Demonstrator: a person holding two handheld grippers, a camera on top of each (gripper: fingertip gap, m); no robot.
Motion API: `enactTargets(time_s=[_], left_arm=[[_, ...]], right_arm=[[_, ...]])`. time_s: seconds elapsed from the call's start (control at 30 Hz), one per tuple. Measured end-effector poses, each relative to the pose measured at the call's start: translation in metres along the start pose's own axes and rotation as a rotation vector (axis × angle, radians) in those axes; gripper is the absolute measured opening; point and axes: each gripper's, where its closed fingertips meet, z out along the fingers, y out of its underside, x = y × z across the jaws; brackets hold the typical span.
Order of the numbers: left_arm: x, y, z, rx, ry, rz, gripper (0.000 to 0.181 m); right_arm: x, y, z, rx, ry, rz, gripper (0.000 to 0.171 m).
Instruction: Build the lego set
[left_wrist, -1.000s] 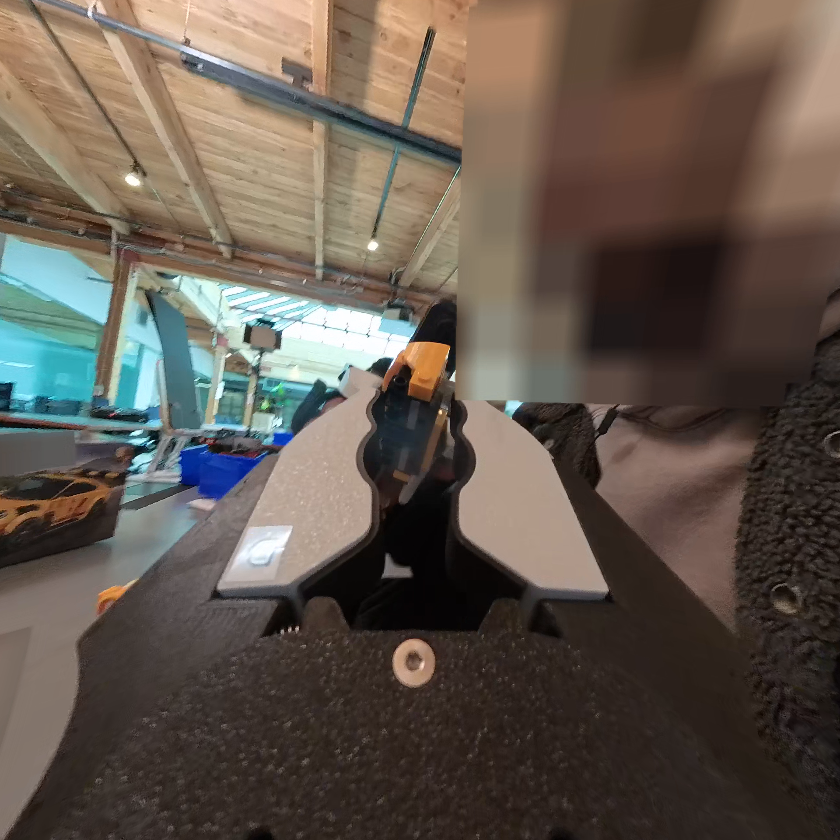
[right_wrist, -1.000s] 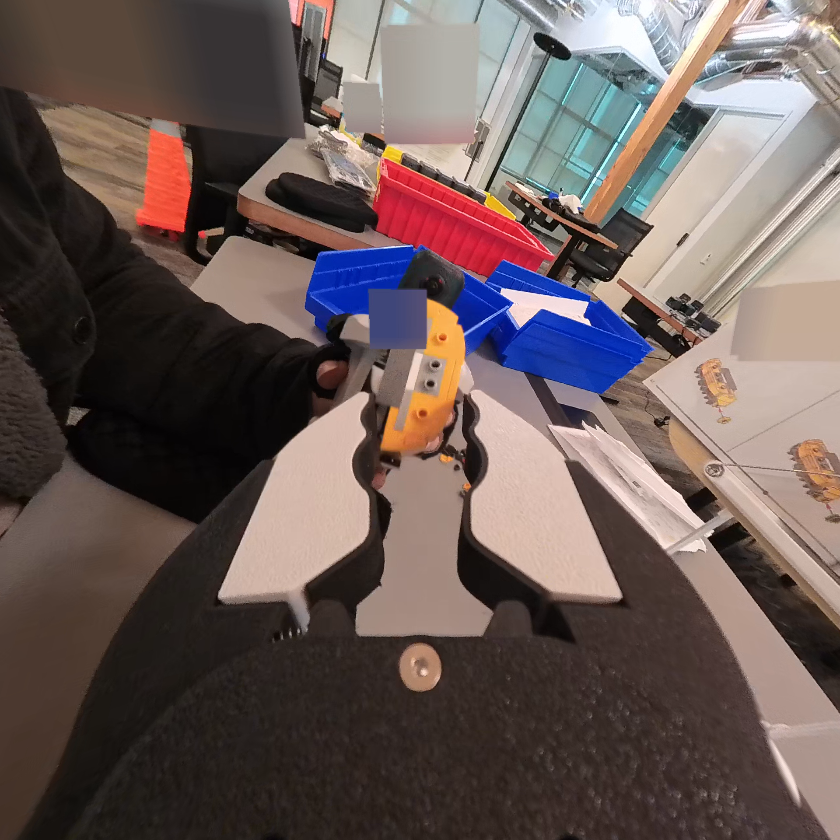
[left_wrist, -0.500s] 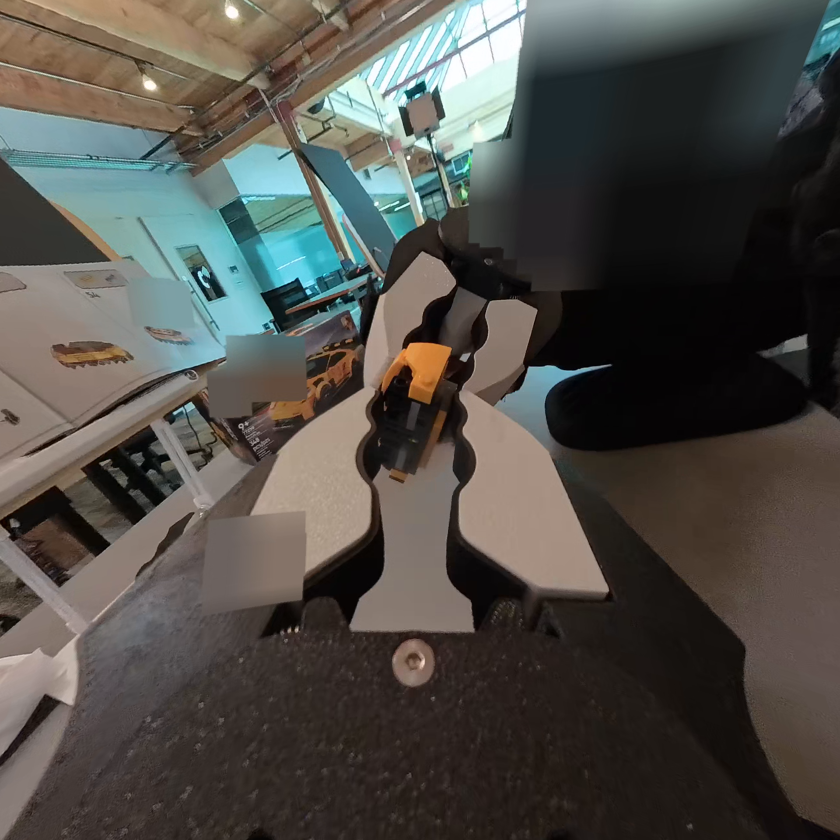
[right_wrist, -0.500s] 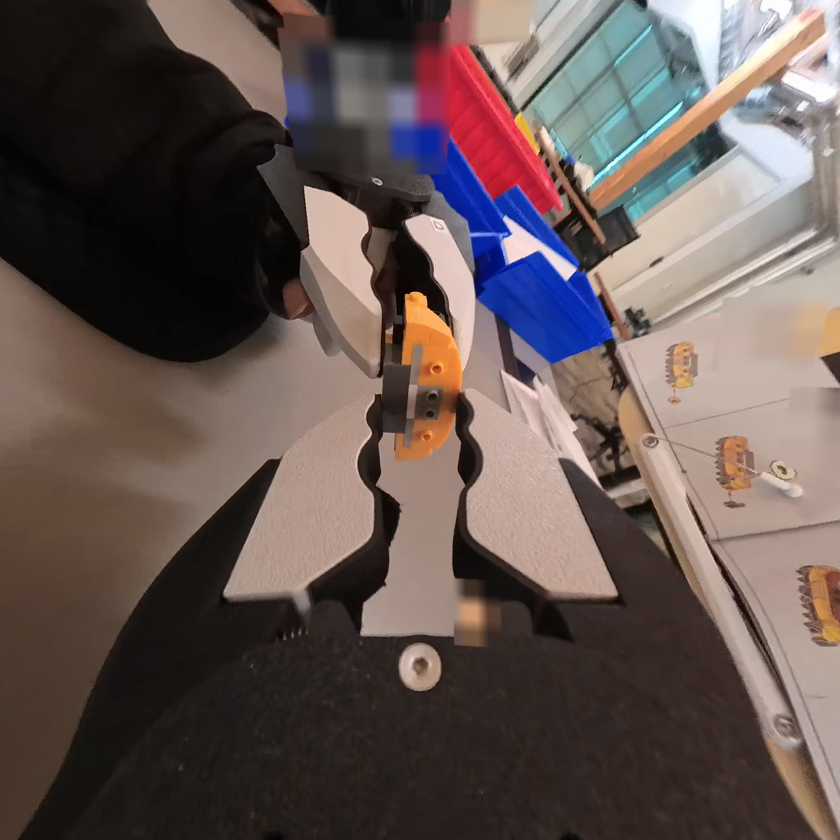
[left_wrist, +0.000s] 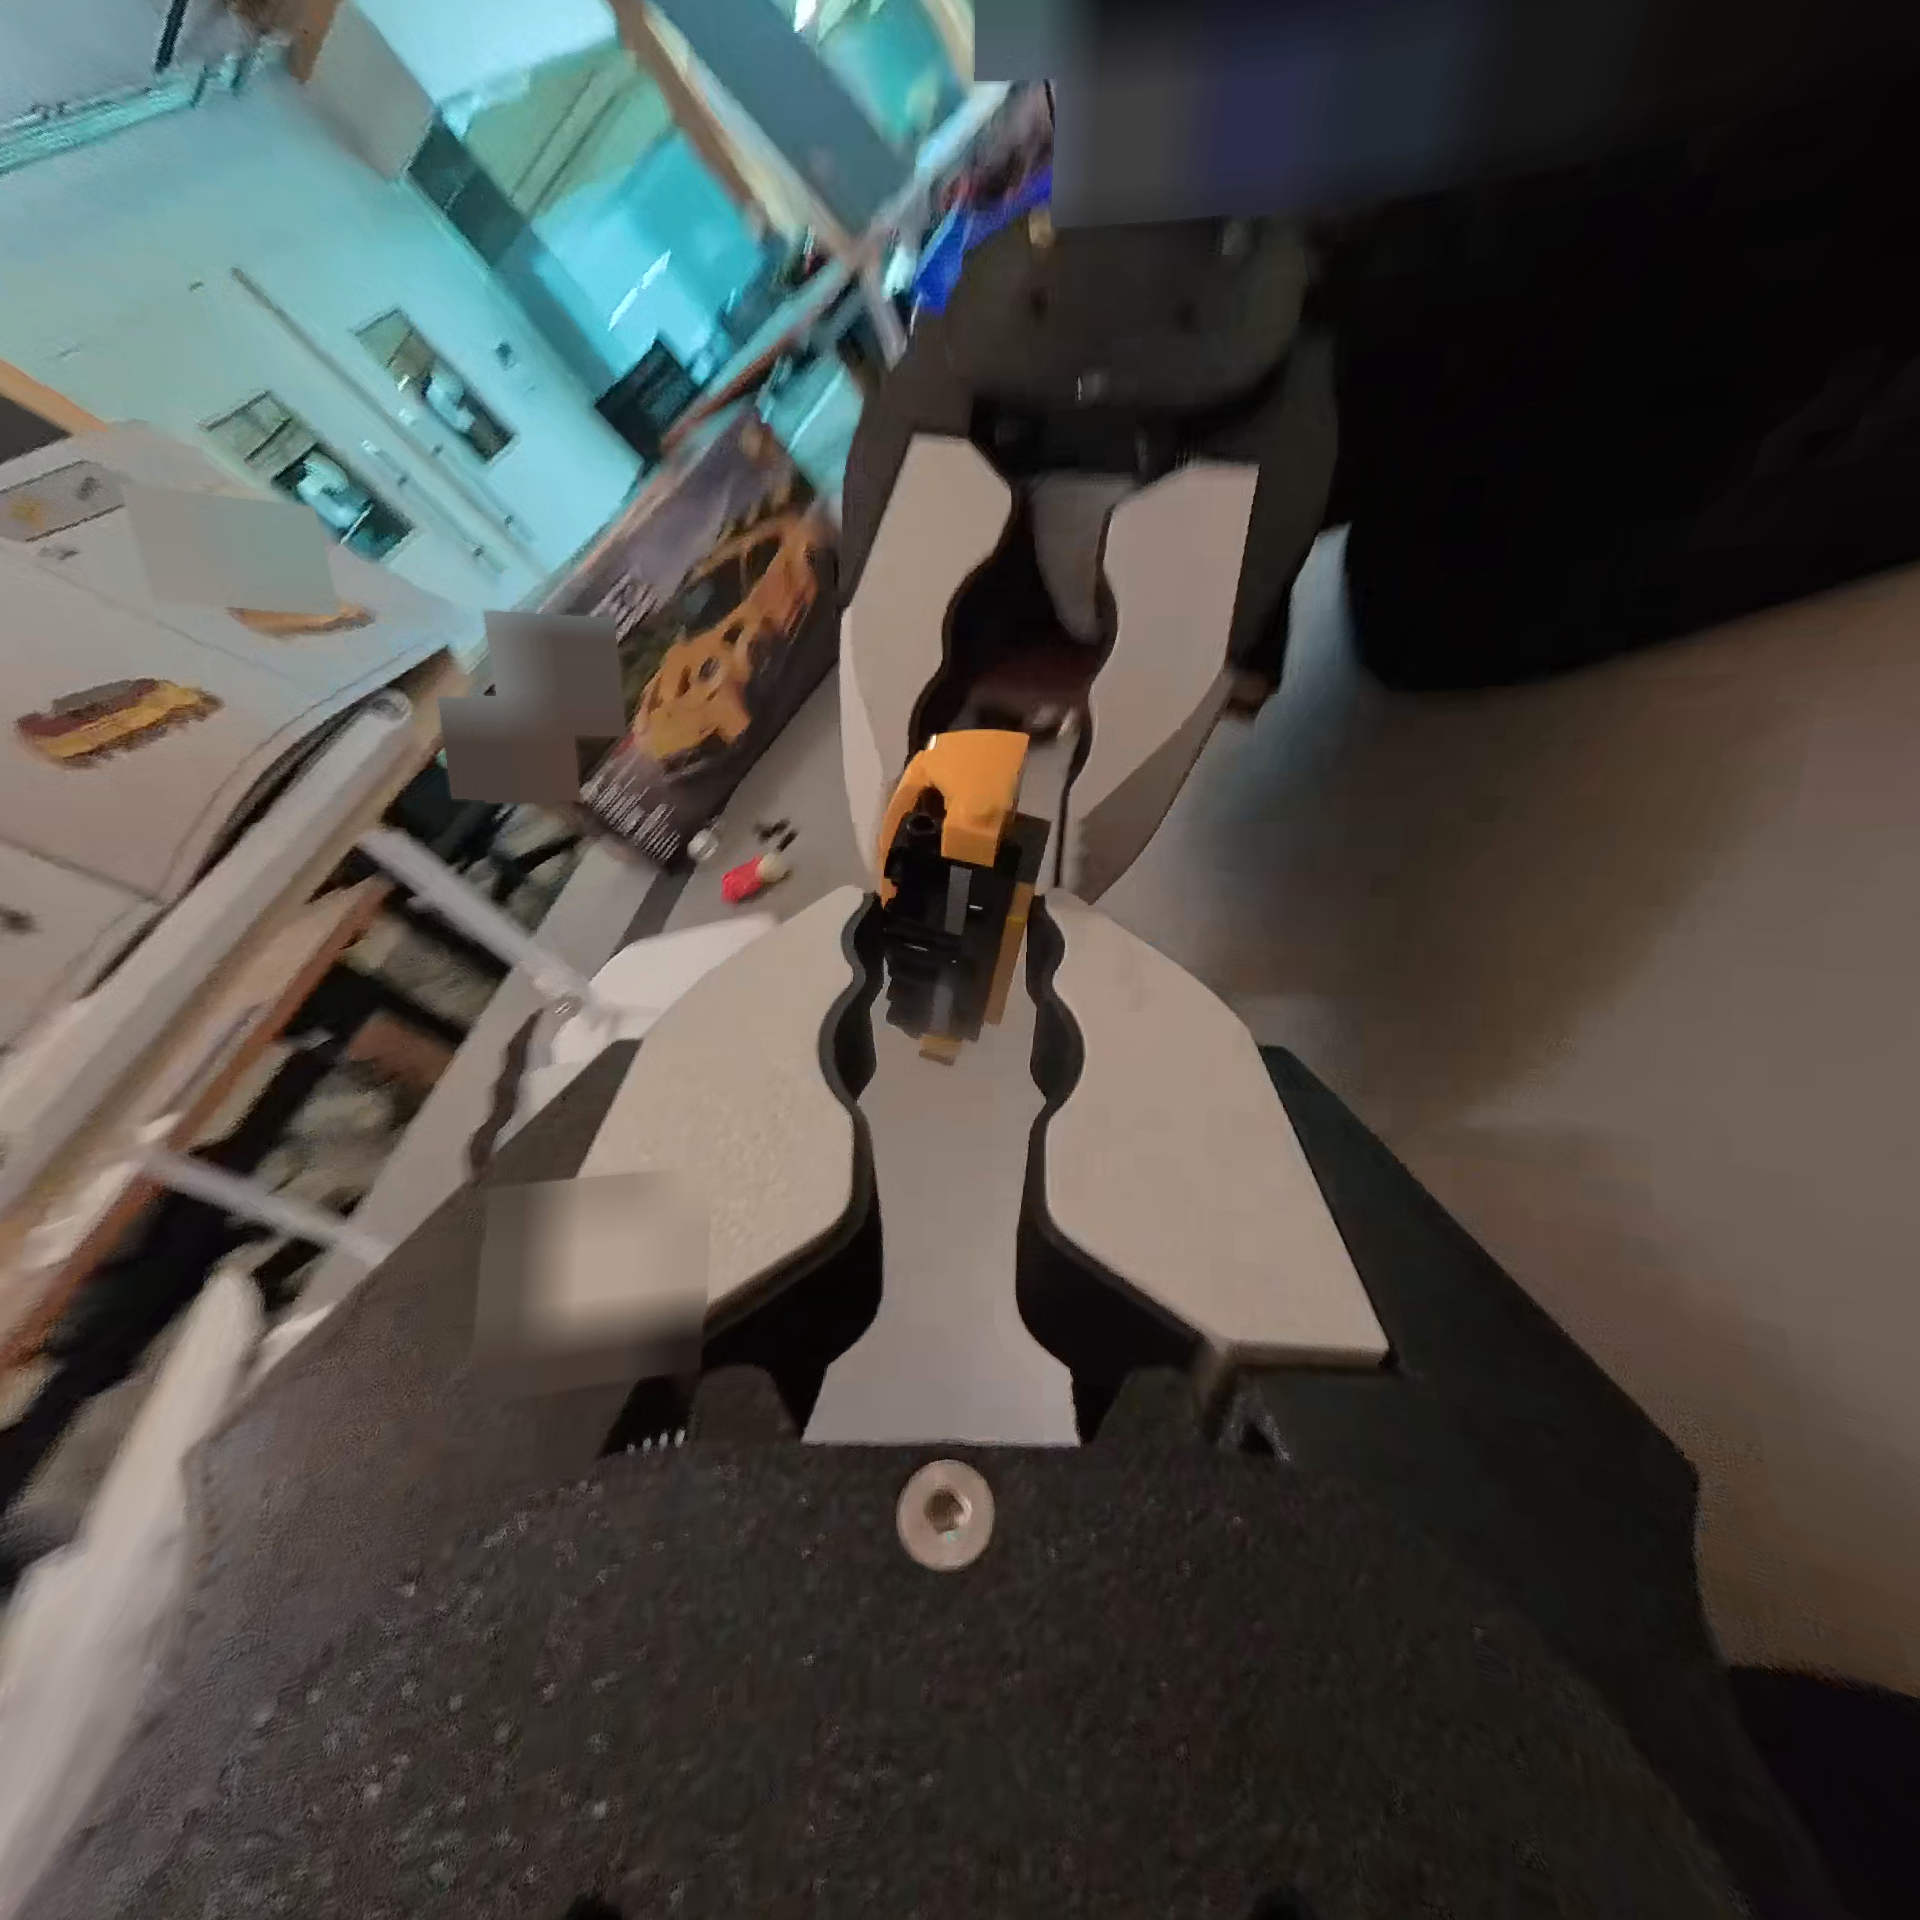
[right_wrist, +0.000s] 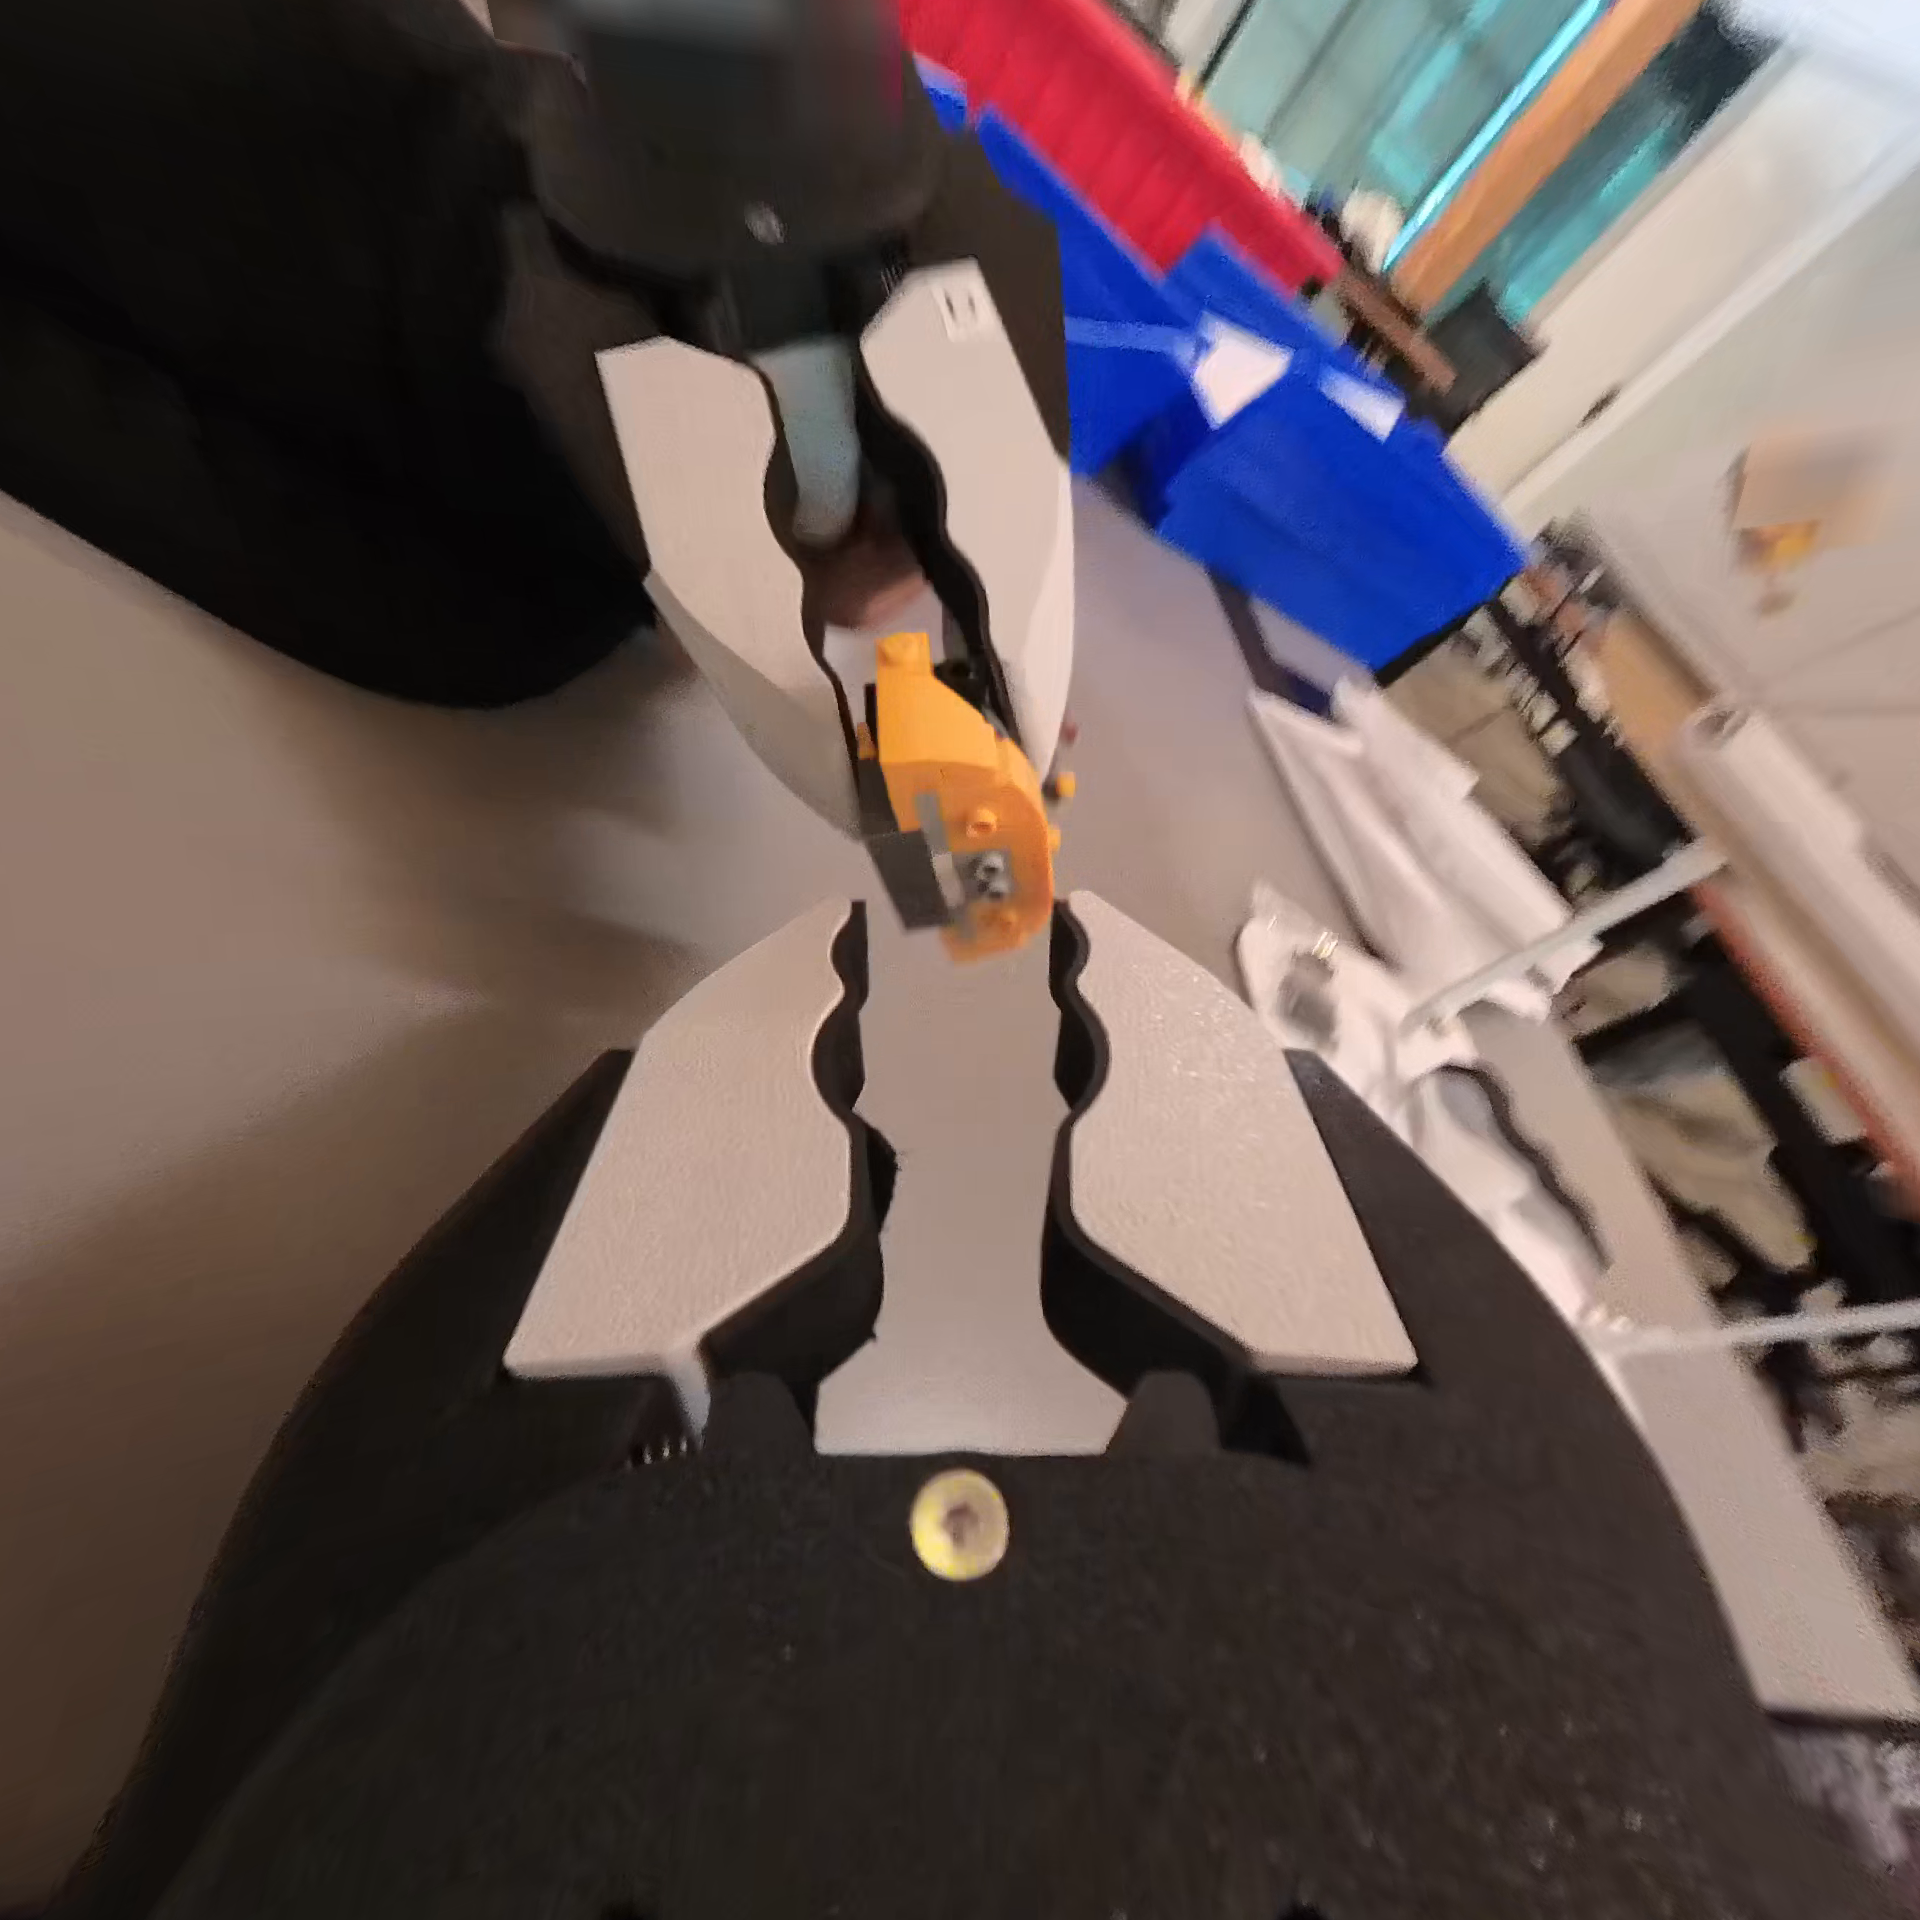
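Note:
A small orange, black and grey lego assembly (left_wrist: 961, 790) sits between the fingertips of my left gripper (left_wrist: 951, 914), which is shut on it just above the grey table (left_wrist: 1558, 935). The right gripper's fingers (left_wrist: 894, 623) face mine from the far side and flank the orange end. In the right wrist view the assembly (right_wrist: 951, 769) hangs from the left gripper (right_wrist: 951, 790). Only its lower end reaches between the tips of my right gripper (right_wrist: 956, 914), whose jaws stand a narrow gap apart, with no clear squeeze on it. The frame is blurred.
A lego box with a yellow car picture (left_wrist: 717, 644) stands at the left beside an open instruction booklet (left_wrist: 125, 665). Small loose parts, one of them red (left_wrist: 750, 878), lie near it. Blue bins (right_wrist: 1299, 468), a red bin (right_wrist: 1091, 135) and white bags (right_wrist: 1351, 790) sit to the right. A dark sleeve (right_wrist: 260, 364) lies behind.
Both grippers have tilted down from pointing up to just above the table, still facing each other. The assembly stays in the left gripper. It sits less deep between the right gripper's tips.

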Motion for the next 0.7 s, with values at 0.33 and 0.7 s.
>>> enactTargets(time_s=[0.33,0.7], left_arm=[[-0.009,0.064,0.017,-0.475,-0.168,0.403,0.026],[-0.007,0.062,0.026,-0.589,-0.236,0.577,0.026]], right_arm=[[-0.002,0.031,0.013,-0.22,-0.107,0.582,0.039],[0.003,0.045,0.022,-0.293,-0.02,0.816,0.03]])
